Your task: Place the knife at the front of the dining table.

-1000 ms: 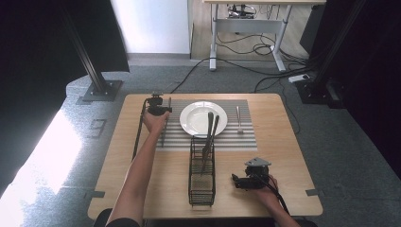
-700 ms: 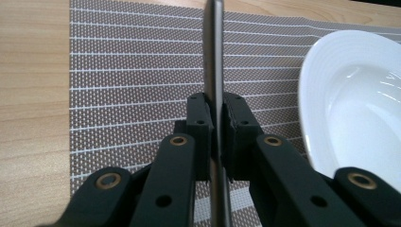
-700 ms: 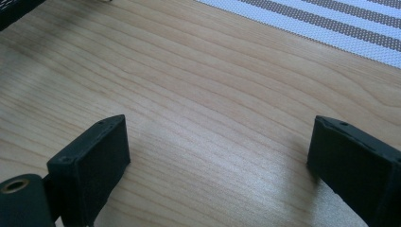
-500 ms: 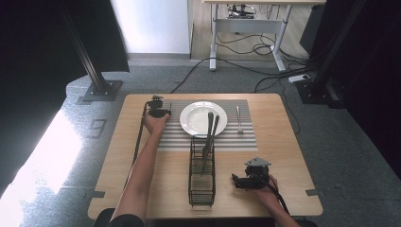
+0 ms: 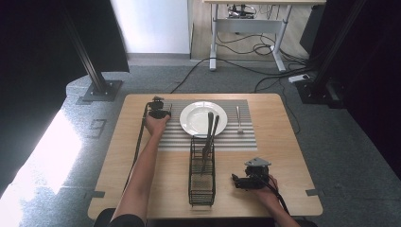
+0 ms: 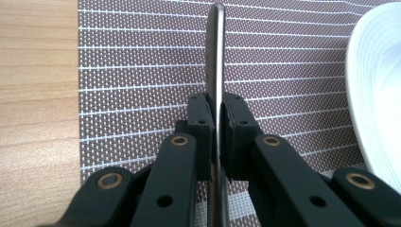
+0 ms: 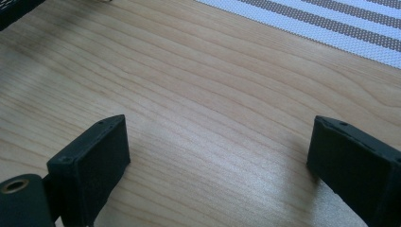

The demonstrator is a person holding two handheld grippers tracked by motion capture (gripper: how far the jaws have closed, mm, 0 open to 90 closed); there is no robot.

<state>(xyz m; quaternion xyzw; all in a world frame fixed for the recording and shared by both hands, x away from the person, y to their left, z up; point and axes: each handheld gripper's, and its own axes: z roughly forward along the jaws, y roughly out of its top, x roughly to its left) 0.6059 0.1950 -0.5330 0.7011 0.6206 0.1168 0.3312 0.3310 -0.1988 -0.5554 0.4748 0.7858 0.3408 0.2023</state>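
My left gripper (image 6: pixel 216 106) is shut on a thin steel utensil (image 6: pixel 216 47), seen edge-on and held over the striped placemat (image 6: pixel 142 71) just left of the white plate (image 6: pixel 378 94). From above, the left gripper (image 5: pixel 158 109) sits at the placemat's far left corner beside the plate (image 5: pixel 203 118). My right gripper (image 5: pixel 243 182) rests low over bare wood near the front right. In its own view the right gripper (image 7: pixel 217 146) is open, with nothing between its jaws.
A black wire rack (image 5: pixel 202 172) stands in the middle front with two long utensils (image 5: pixel 208 135) leaning out toward the plate. A fork (image 5: pixel 239 118) lies on the placemat (image 5: pixel 246 137) right of the plate. Bare table (image 5: pixel 293 156) lies to the right.
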